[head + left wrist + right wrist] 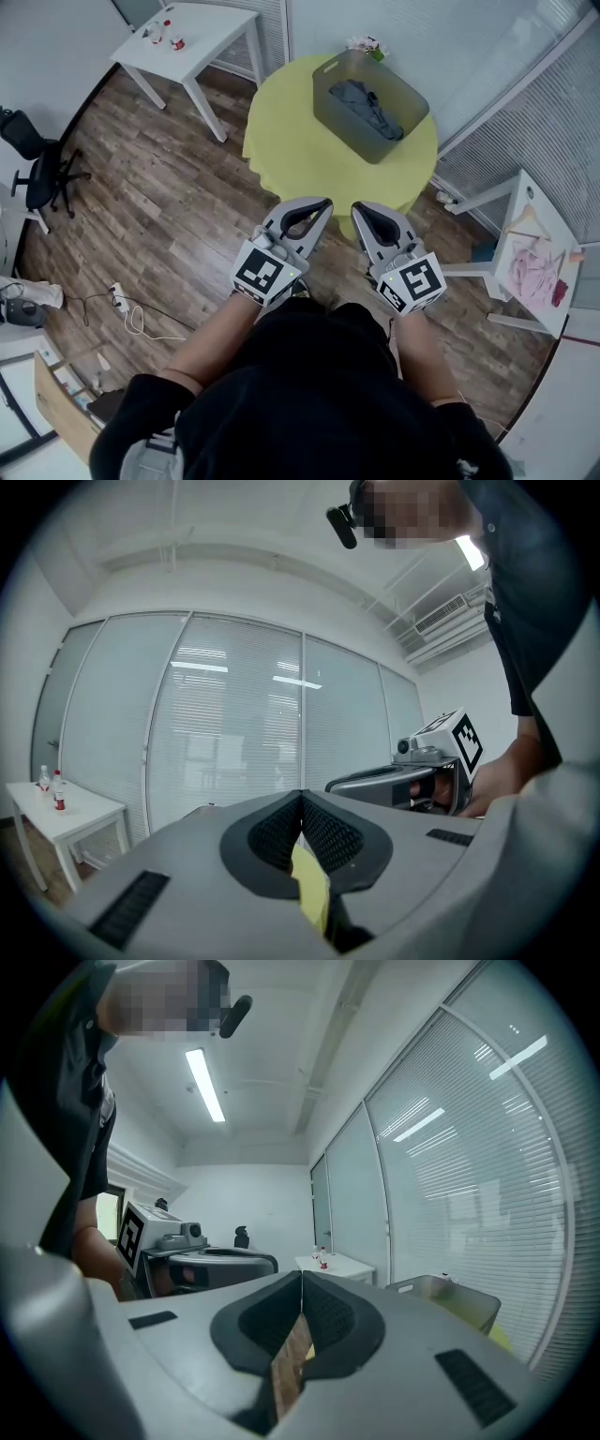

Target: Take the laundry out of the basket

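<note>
Left gripper view looks along the left gripper, whose two ribbed pads are pressed together with nothing pinched between them; only a sliver of yellow shows through the gap below where they meet. The right gripper is the same in its own view: pads shut tight and empty, with wood-grain floor showing underneath. In the head view the two grippers are held side by side in front of the person's body, both pointing towards the round yellow table and both short of its near edge.

The grey basket stands on the far half of that table, close to the glass wall. The laundry is a dark grey-blue bundle lying inside it, below the rim. Nothing has been taken out yet, so the task appears to be at the approach.

The likely trouble starts with the jaws. If they arrive shut, they will only prod the cloth or nudge the basket, and it sits on a loose-looking tablecloth that may slide or bunch. The basket also looks light, so a garment snagging on the rim during the lift could tip it or drag it along. A grip taken on one fold may let the rest trail out onto the floor.
</note>
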`<state>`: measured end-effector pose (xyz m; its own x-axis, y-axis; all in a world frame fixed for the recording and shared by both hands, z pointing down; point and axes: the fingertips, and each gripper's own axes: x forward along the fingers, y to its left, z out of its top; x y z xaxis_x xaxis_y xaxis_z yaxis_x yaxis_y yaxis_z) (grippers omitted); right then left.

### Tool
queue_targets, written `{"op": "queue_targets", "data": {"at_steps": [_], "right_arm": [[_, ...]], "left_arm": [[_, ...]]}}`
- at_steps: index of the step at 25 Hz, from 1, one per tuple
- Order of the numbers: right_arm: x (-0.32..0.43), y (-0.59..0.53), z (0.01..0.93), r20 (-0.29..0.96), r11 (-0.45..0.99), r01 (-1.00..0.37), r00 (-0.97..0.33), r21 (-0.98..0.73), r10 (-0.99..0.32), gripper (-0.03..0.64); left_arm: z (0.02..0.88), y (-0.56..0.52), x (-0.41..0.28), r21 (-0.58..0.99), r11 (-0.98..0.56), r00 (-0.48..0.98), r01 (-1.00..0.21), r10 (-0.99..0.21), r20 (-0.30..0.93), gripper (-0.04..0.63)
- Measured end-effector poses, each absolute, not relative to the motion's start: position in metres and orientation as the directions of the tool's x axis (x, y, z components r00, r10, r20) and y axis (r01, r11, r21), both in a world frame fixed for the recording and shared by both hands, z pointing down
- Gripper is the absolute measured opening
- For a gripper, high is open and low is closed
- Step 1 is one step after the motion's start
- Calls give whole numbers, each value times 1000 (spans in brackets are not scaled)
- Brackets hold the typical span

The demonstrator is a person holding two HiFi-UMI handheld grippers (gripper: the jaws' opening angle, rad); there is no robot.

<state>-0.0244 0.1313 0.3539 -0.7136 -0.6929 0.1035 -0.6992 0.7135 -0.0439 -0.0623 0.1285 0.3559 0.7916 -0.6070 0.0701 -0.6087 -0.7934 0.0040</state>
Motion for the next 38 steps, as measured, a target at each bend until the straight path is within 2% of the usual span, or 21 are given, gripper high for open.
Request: {"op": "queue_targets", "data": {"at_steps": [16,31,38], "right_arm": [[0,61,354,95,738,-674,-738,-43,-668,23],[82,-41,350,80,789,-613,-790,-47,-609,23],[114,-69,355,83,818,-571,-821,-68,-565,25]], "left_arm": [[356,62,-38,1,-765,763,-644,-641,83,9],[354,-37,52,8,-715,713,-699,-697,73,9],[355,-63,82,-18,-678,673,-735,-733,105,9]]}}
